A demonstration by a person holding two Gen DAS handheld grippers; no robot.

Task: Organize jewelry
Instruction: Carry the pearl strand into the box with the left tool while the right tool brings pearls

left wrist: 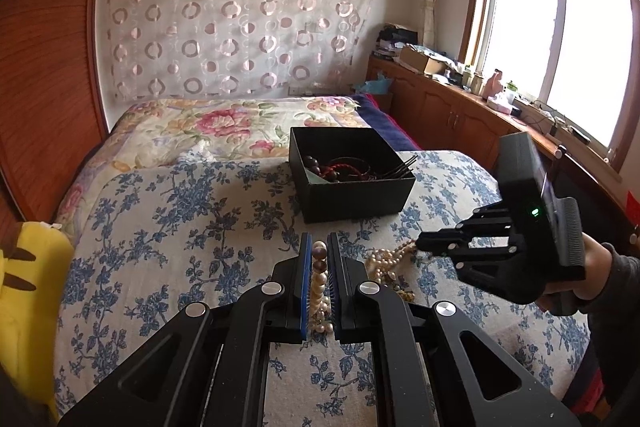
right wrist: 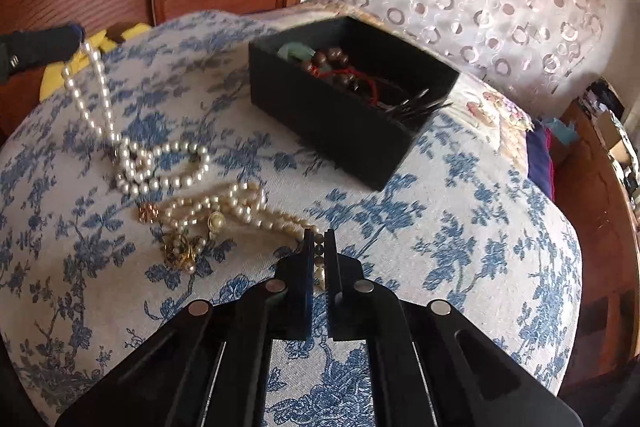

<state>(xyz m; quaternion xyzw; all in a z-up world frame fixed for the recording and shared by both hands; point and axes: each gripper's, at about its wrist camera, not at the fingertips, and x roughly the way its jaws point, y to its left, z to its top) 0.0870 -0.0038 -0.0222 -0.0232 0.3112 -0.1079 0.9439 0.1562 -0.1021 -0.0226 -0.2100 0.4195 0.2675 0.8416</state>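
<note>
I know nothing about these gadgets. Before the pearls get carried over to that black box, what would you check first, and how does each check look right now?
1. Left gripper shut on the white pearl necklace: ok.
2. Necklace fully off the bedspread: not ok, its lower loops still lie there.
3. Necklace free of the cream pearl strand: cannot tell, they lie close.
4. Black box open on top: ok.
5. Right gripper shut on the cream strand's end: ok, beads sit between its fingers.
</note>
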